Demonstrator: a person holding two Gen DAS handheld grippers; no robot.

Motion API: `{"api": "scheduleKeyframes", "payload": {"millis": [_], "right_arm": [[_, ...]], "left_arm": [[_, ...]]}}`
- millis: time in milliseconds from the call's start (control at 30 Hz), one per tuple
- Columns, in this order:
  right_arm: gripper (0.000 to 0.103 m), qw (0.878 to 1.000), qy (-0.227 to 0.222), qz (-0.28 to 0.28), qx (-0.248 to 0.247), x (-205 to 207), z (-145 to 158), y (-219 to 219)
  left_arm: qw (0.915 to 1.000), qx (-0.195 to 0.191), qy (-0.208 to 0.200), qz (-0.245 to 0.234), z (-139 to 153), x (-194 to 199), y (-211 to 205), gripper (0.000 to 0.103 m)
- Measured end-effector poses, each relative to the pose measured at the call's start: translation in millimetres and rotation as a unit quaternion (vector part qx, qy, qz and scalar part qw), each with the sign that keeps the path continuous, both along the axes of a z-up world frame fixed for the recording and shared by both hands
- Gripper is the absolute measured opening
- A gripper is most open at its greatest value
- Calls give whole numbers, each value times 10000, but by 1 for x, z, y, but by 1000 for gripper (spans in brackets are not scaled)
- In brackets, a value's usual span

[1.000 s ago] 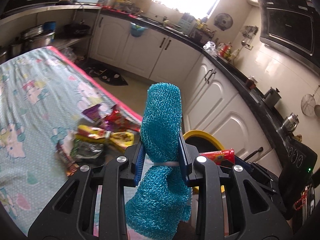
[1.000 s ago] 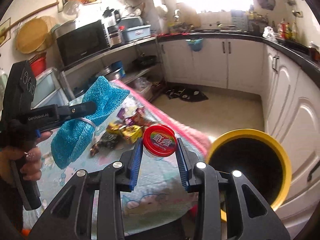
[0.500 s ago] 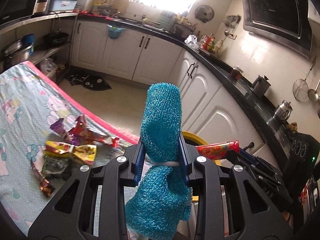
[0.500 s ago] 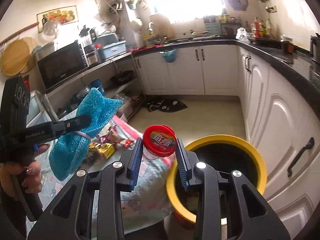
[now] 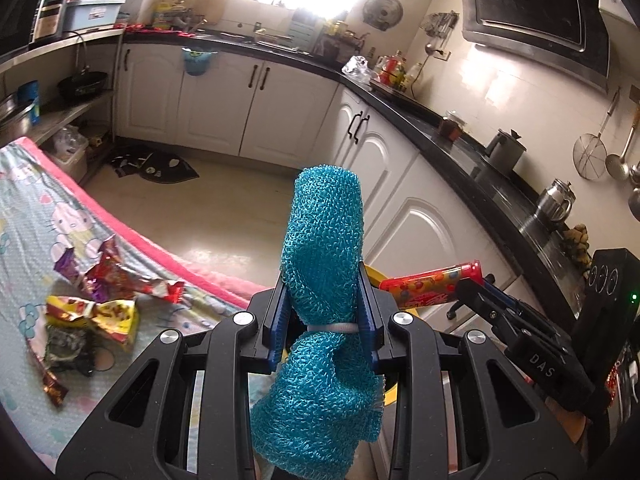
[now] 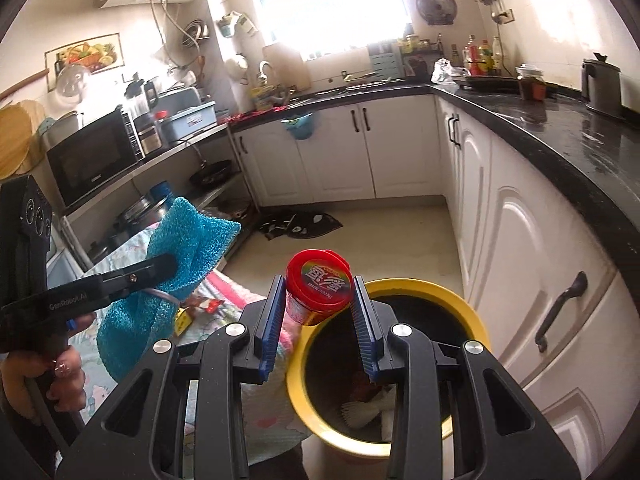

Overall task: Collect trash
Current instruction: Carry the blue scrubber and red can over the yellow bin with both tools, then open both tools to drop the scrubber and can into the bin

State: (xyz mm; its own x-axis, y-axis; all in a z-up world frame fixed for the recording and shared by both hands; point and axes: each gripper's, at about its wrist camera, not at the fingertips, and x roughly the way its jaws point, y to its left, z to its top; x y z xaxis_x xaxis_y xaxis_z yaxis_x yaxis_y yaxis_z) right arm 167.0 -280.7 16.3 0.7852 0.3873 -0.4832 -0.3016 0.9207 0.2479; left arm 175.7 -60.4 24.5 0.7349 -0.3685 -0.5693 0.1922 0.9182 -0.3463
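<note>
My left gripper (image 5: 322, 300) is shut on a blue knitted cloth (image 5: 324, 264) tied with a white band; the cloth also shows in the right wrist view (image 6: 184, 240). My right gripper (image 6: 318, 300) is shut on a red-lidded candy tube (image 6: 318, 288), tilted, held over the rim of the yellow trash bin (image 6: 472, 320). The bin has a black liner with white and red trash inside. The tube shows lengthwise in the left wrist view (image 5: 432, 282). Several crumpled snack wrappers (image 5: 100, 300) lie on the Hello Kitty tablecloth (image 5: 32, 216).
White cabinets (image 6: 520, 248) under a black counter (image 6: 560, 140) stand right of the bin. A dark mat (image 5: 156, 164) lies on the tiled floor. Shelves with a microwave (image 6: 92, 156) and pots stand at left.
My right gripper has carried the tube from over the table to over the bin's rim, and the tube now tilts. My left gripper has swung right, still holding the cloth.
</note>
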Motion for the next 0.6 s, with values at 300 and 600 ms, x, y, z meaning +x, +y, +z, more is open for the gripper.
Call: {"api": "scheduleKeyframes", "payload": {"millis": [300,600], "right_arm": [[31,9993,153,-346,-75,7,-13,-16],[31,9973,493,-537,-110,22,-37,-24]], "left_arm": [[9998,38,32,-202,-8,20,-33,23],[9993,84,157,-322,-25,45,-57,24]]}}
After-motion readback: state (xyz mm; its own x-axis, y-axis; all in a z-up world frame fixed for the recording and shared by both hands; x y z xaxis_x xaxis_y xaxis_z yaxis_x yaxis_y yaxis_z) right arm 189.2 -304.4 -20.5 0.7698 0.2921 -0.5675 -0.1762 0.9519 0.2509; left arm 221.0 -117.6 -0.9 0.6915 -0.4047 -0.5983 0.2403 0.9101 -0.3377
